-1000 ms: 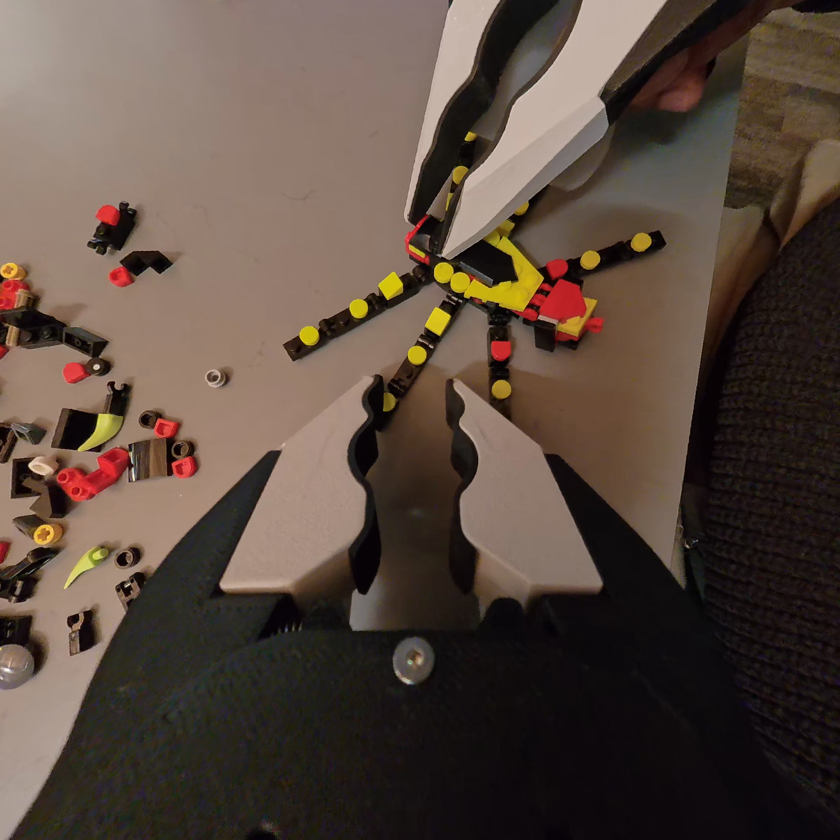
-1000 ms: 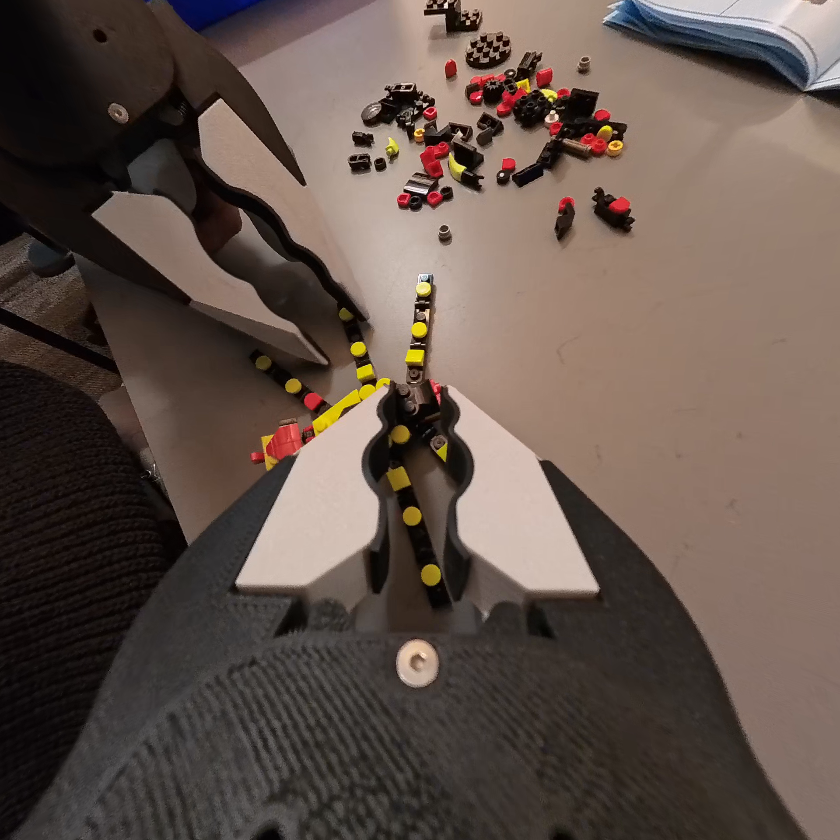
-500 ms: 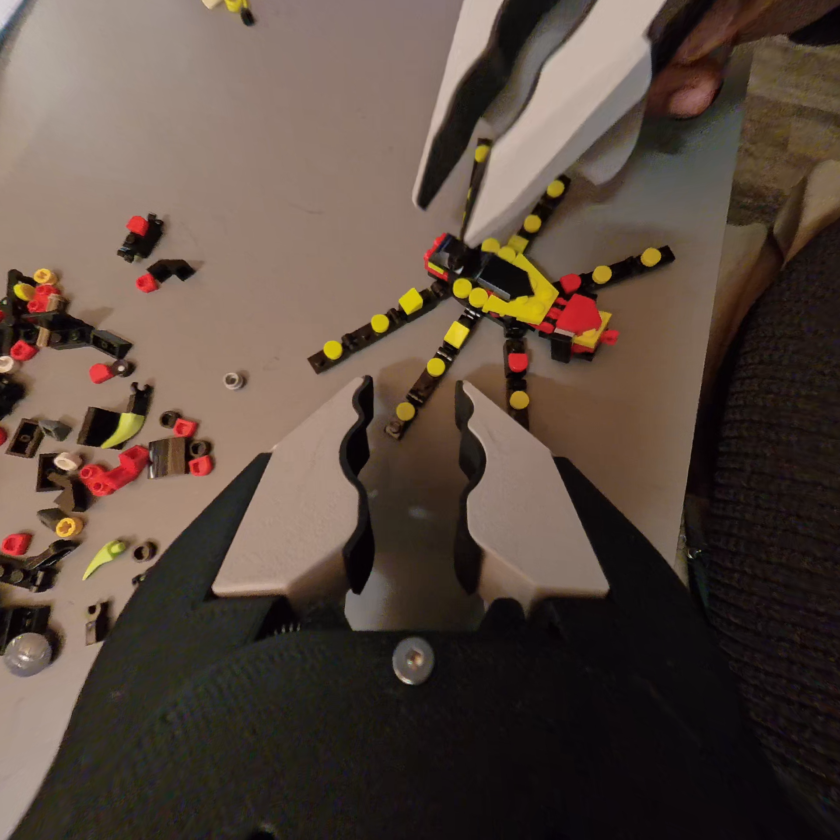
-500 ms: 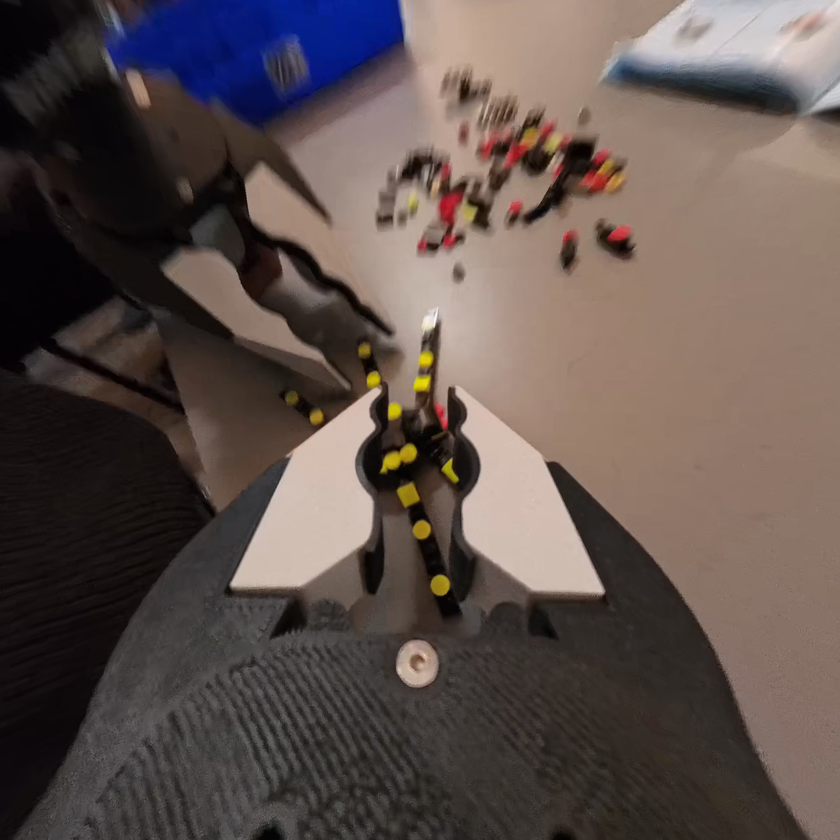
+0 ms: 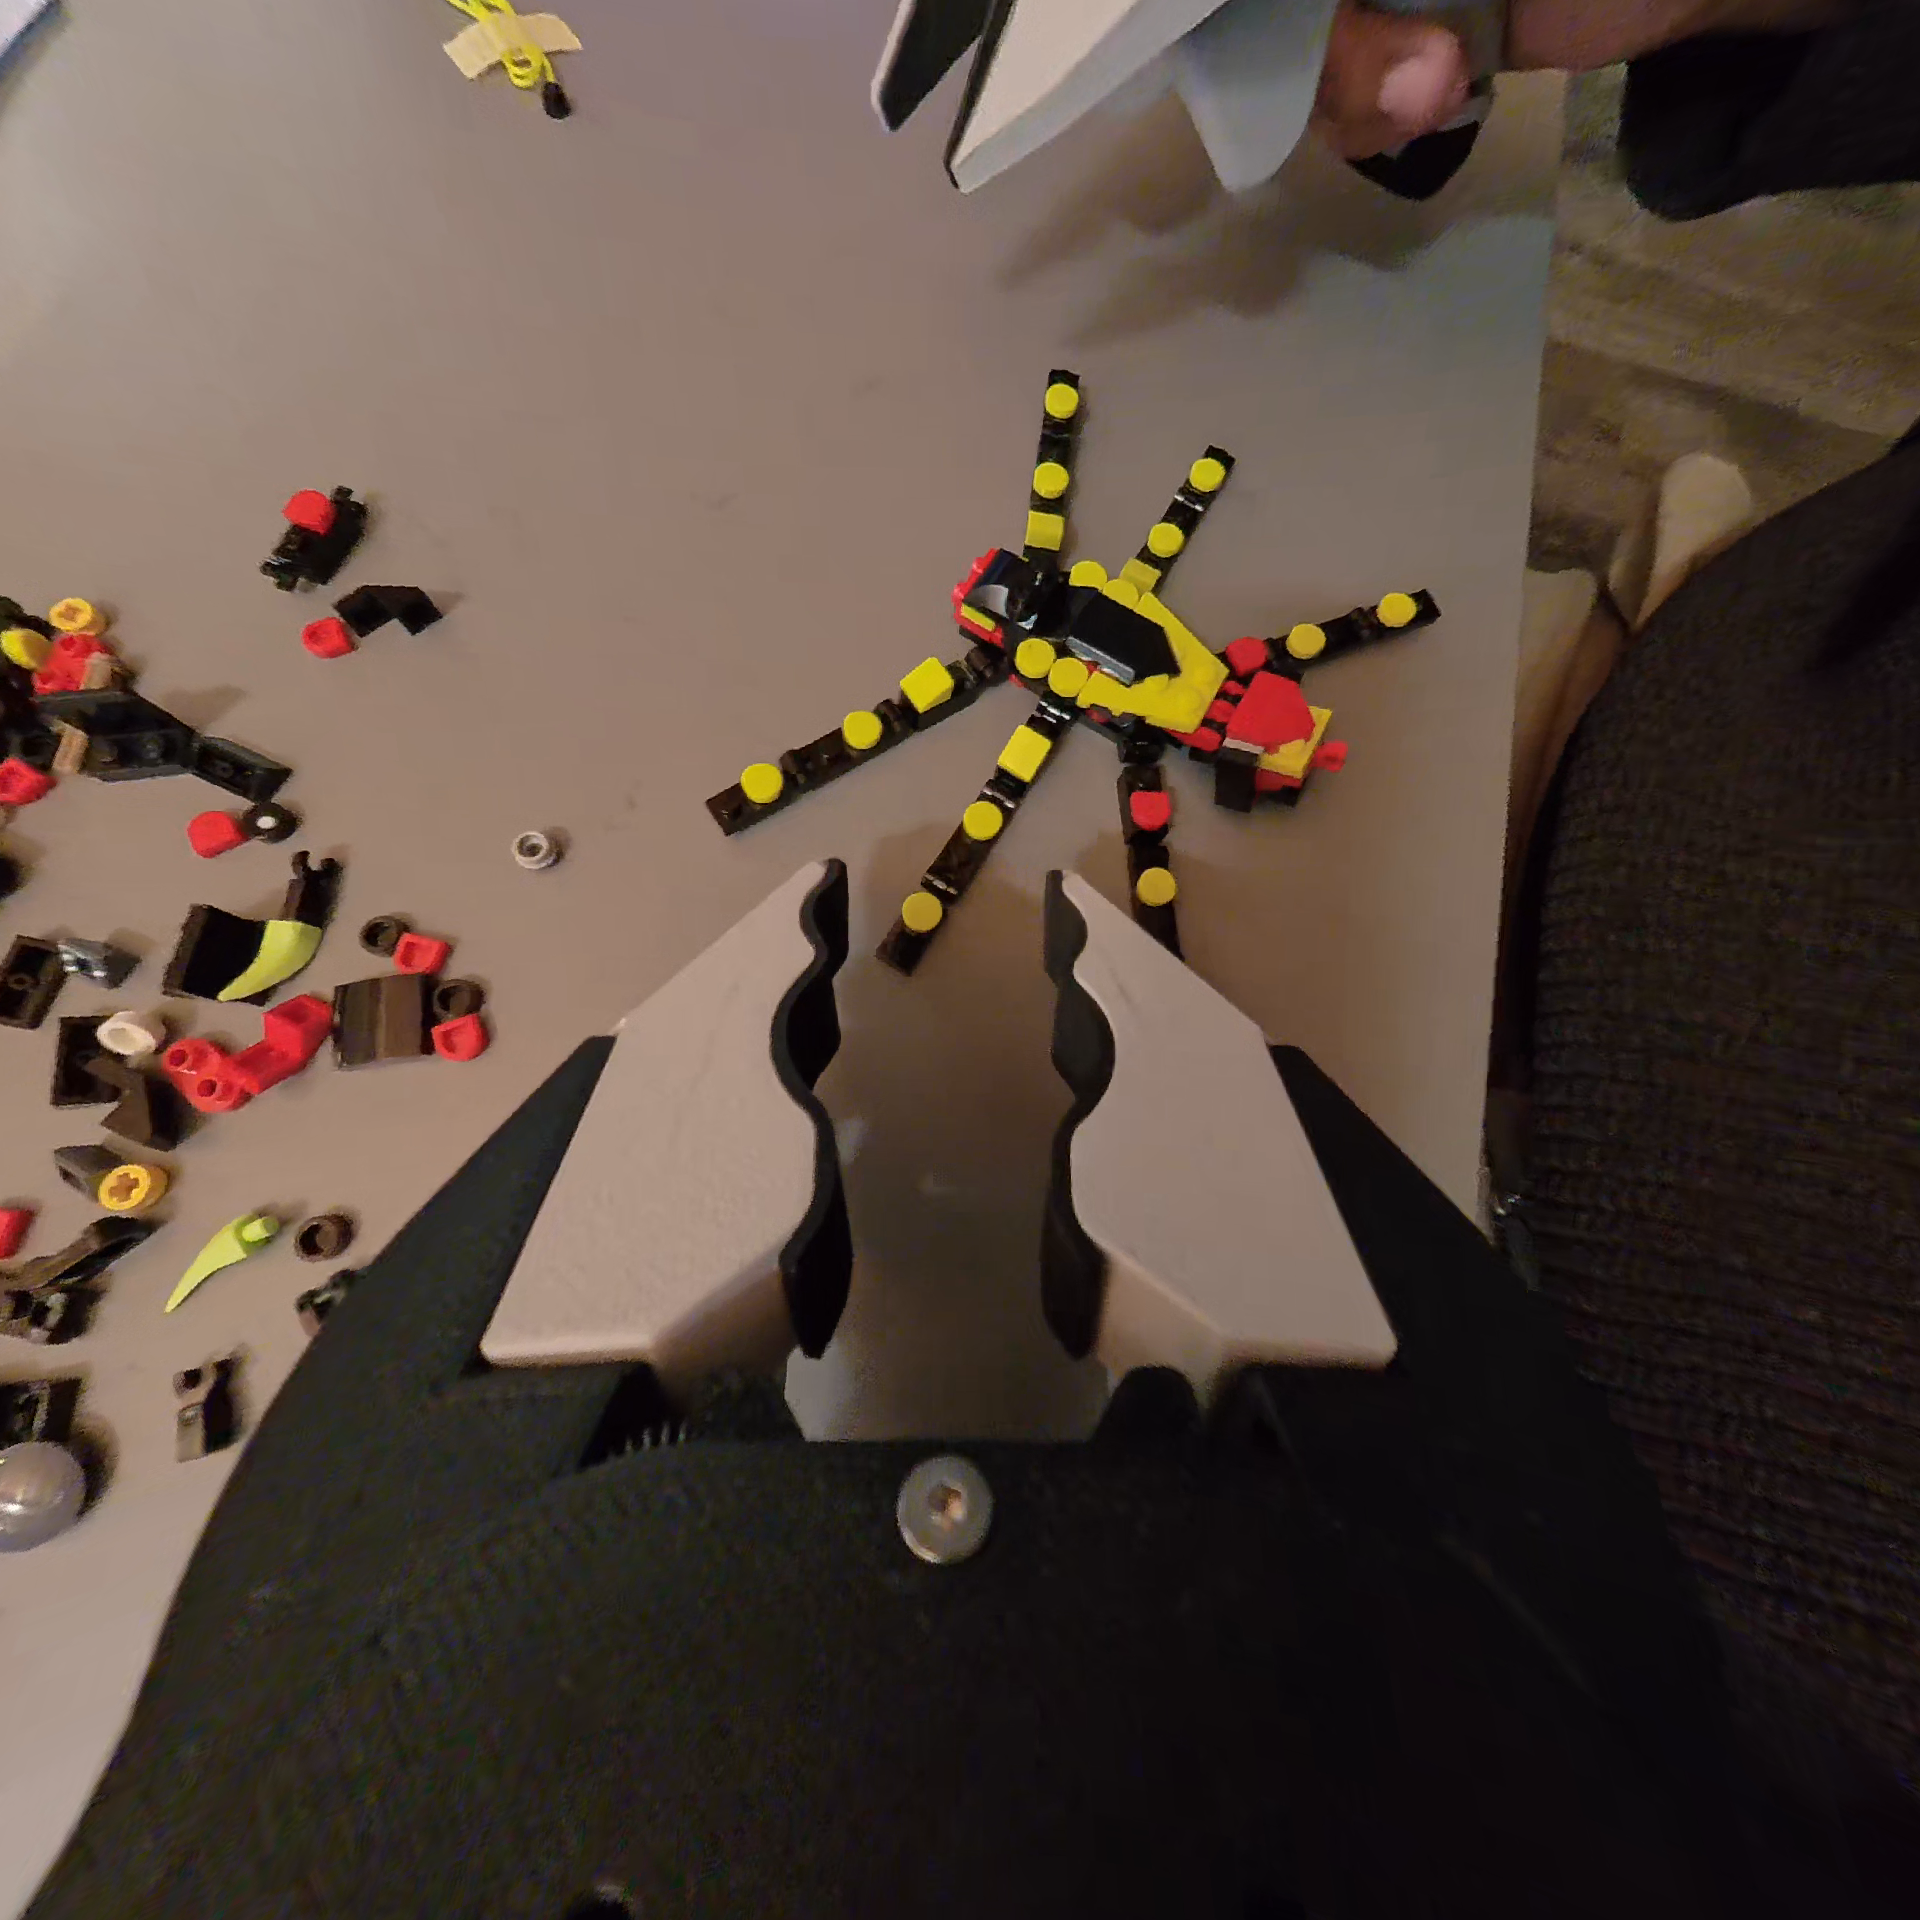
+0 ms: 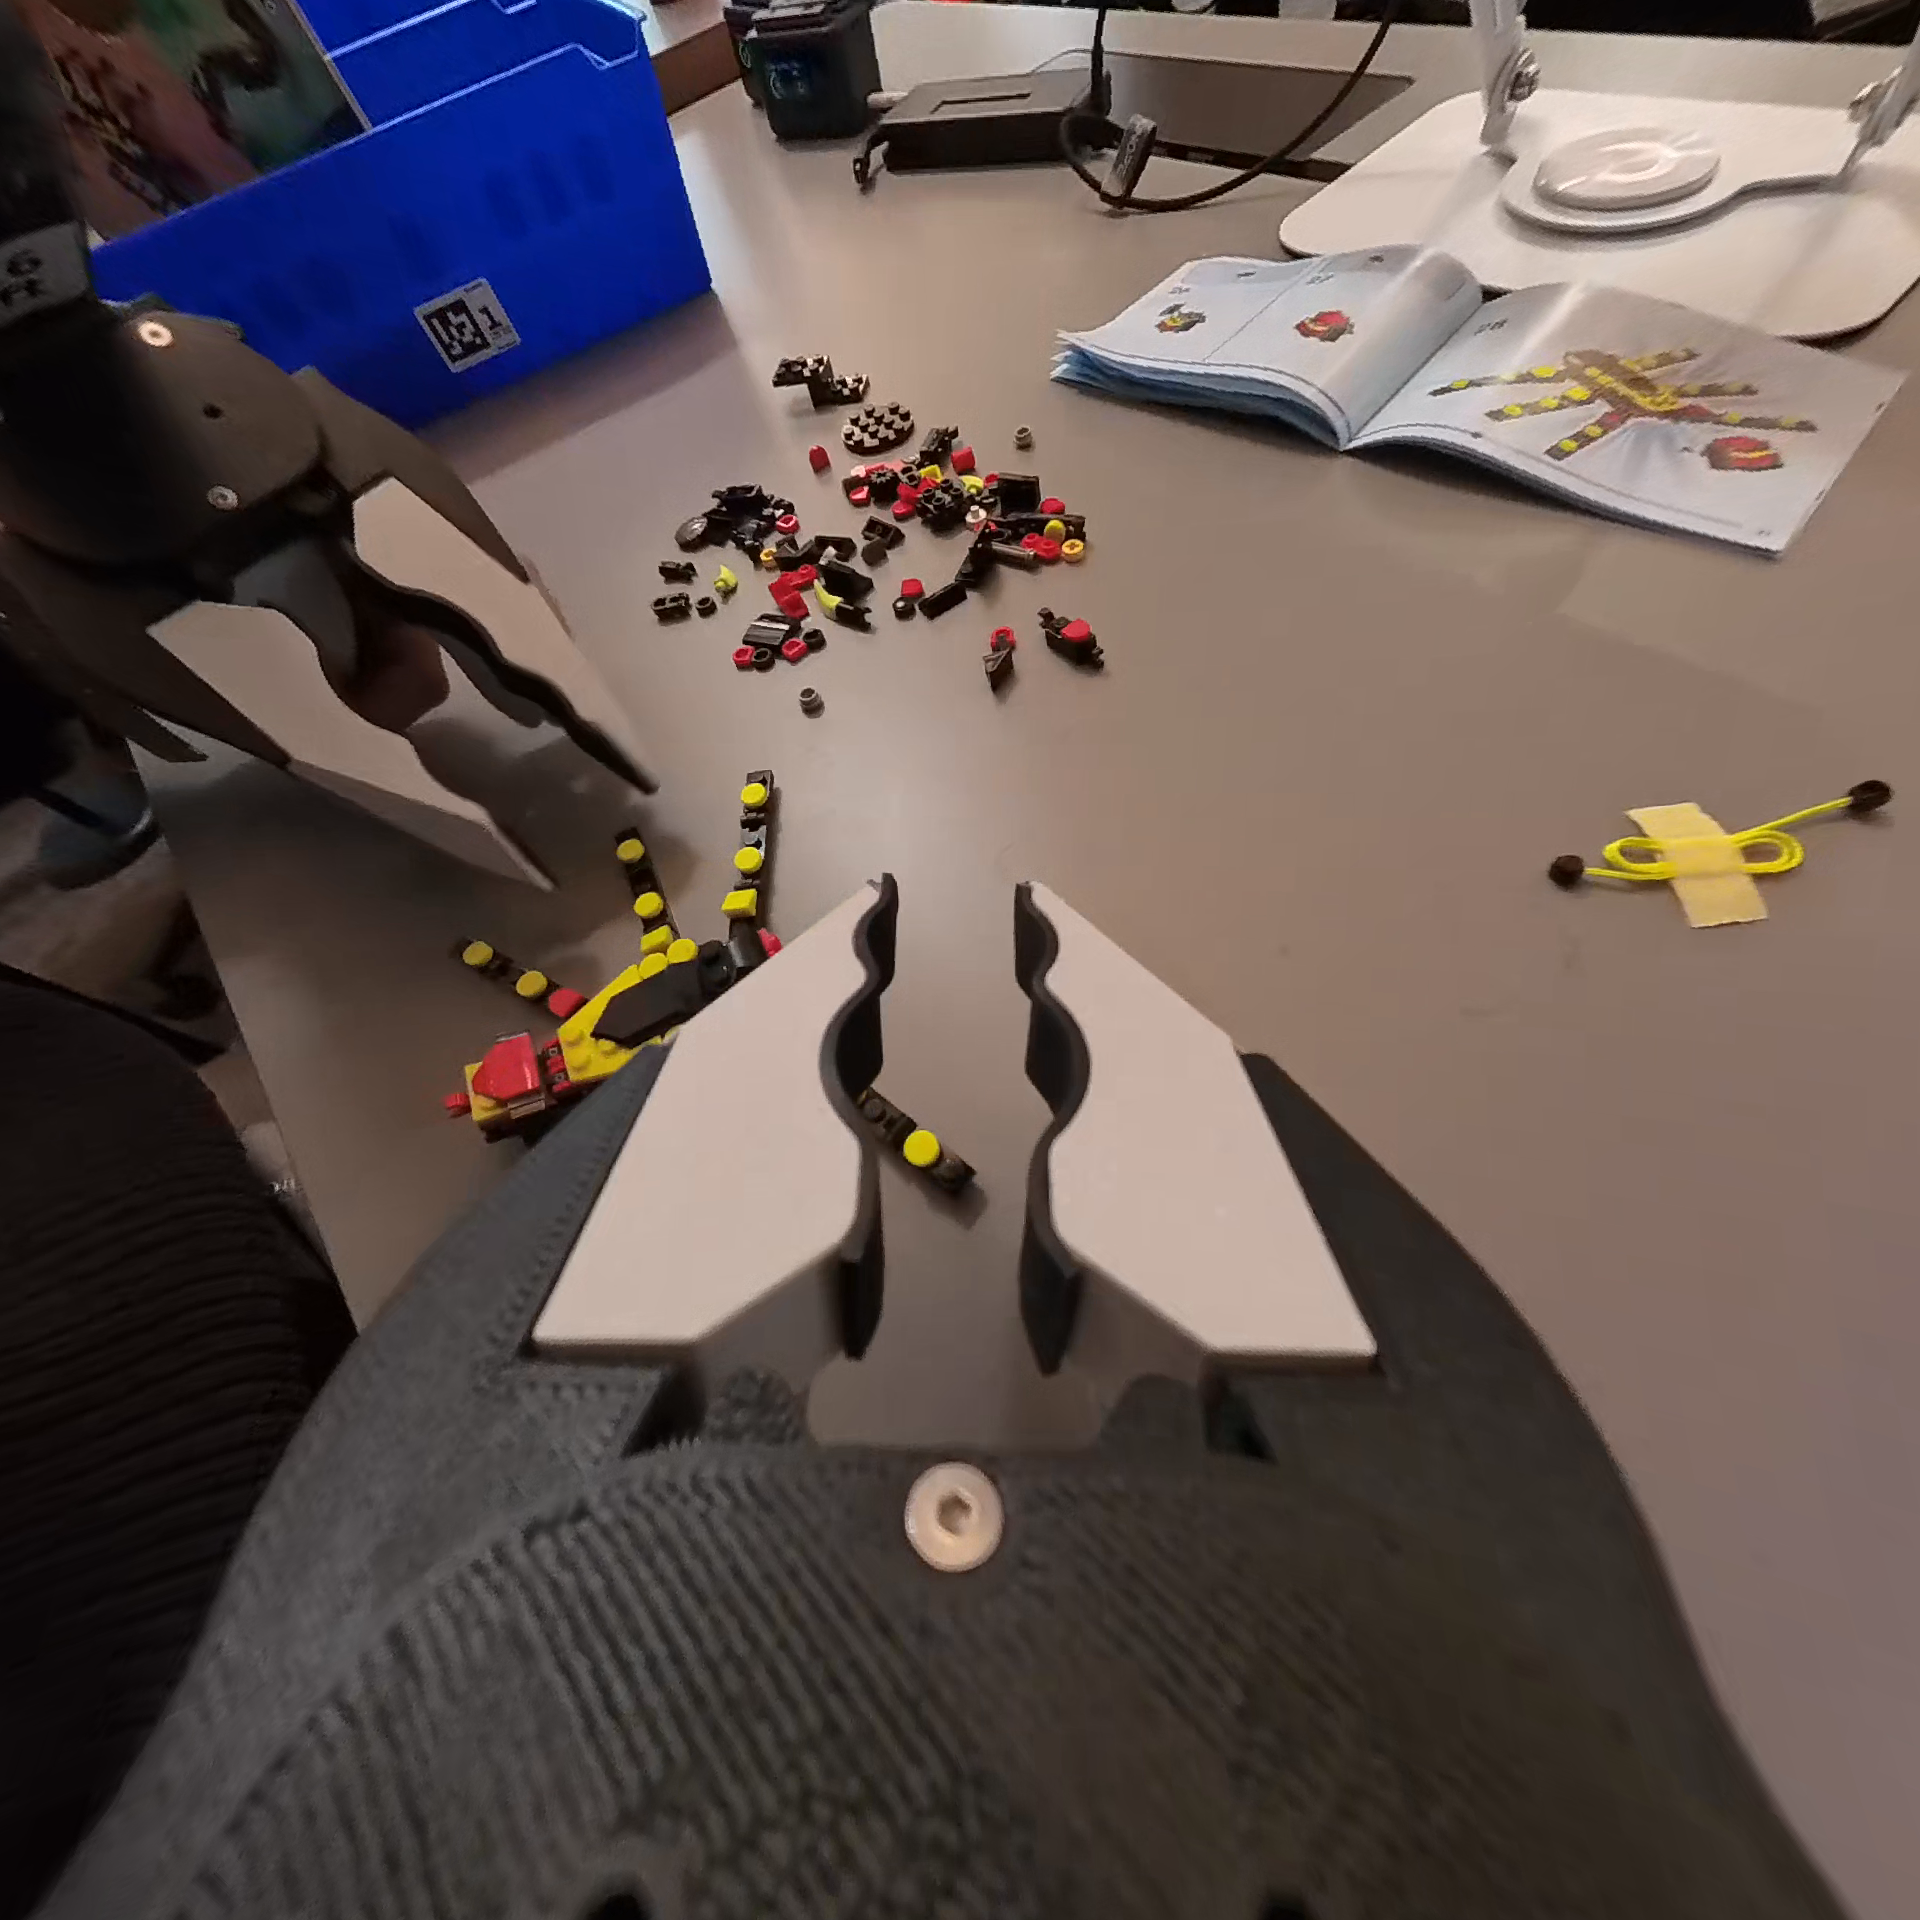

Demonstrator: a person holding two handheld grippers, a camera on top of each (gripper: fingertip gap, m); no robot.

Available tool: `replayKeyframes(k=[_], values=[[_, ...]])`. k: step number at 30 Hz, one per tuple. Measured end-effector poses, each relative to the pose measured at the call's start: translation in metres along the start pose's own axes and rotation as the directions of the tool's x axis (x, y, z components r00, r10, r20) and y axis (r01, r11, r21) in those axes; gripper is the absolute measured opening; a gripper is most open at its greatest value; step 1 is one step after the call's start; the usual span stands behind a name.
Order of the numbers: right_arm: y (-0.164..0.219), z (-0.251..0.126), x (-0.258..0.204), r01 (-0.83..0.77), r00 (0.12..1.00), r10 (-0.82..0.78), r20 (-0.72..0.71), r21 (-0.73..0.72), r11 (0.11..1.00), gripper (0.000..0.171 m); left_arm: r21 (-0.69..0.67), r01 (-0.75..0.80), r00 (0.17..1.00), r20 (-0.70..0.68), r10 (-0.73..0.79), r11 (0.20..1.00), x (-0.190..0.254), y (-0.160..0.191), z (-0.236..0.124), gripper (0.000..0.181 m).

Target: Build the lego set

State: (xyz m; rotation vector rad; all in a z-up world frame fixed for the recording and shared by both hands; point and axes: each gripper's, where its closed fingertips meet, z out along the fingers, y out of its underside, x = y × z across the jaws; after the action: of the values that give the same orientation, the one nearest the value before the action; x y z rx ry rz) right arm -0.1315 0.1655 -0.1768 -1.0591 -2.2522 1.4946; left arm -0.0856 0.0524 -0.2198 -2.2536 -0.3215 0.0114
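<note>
A lego spider [image 5: 1112, 665] with a yellow, black and red body and black legs with yellow studs lies flat on the grey table near its right edge. My left gripper [image 5: 945, 883] is open and empty, its tips just short of two spider legs. My right gripper [image 6: 954, 888] is open and empty, raised above the table; one spider leg [image 6: 920, 1138] shows between its fingers below. The spider [image 6: 623, 1013] lies to its left. The left gripper [image 6: 597, 831] also shows in the right wrist view.
Loose red, black and yellow pieces [image 5: 208, 935] lie left of the spider, also seen in the right wrist view [image 6: 883, 540]. An open instruction booklet [image 6: 1475, 384], a blue bin [image 6: 436, 218], a taped yellow cord [image 6: 1704, 857] and a white stand base [image 6: 1621, 197] sit farther off.
My right gripper let go of the spider's front end, opened and pulled up and away. The spider now rests free on the table. My left gripper backed off slightly.
</note>
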Motion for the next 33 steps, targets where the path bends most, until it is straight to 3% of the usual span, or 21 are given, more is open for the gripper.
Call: replayKeyframes(k=[8, 24, 27, 33], values=[[-0.002, -0.003, 0.003, -0.057, 0.998, 0.057, 0.016, 0.019, 0.998, 0.021, -0.021, -0.017, 0.999, -0.044, 0.016, 1.000, 0.010, 0.004, 0.004, 0.045], [0.021, -0.009, 0.006, 0.103, 0.994, -0.098, 0.046, -0.119, 0.988, 0.024, -0.023, -0.020, 1.000, -0.017, 0.020, 1.000, 0.008, 0.004, 0.008, 0.052], [0.040, -0.010, -0.009, 0.187, 0.975, -0.158, 0.156, -0.192, 0.964, 0.031, -0.029, 0.009, 1.000, 0.024, -0.009, 1.000, 0.002, 0.002, 0.010, 0.048], [0.061, -0.005, -0.011, 0.261, 0.961, -0.222, 0.168, -0.269, 0.927, 0.031, 0.000, 0.138, 0.989, 0.050, -0.138, 0.990, 0.010, -0.020, 0.016, 0.048]])
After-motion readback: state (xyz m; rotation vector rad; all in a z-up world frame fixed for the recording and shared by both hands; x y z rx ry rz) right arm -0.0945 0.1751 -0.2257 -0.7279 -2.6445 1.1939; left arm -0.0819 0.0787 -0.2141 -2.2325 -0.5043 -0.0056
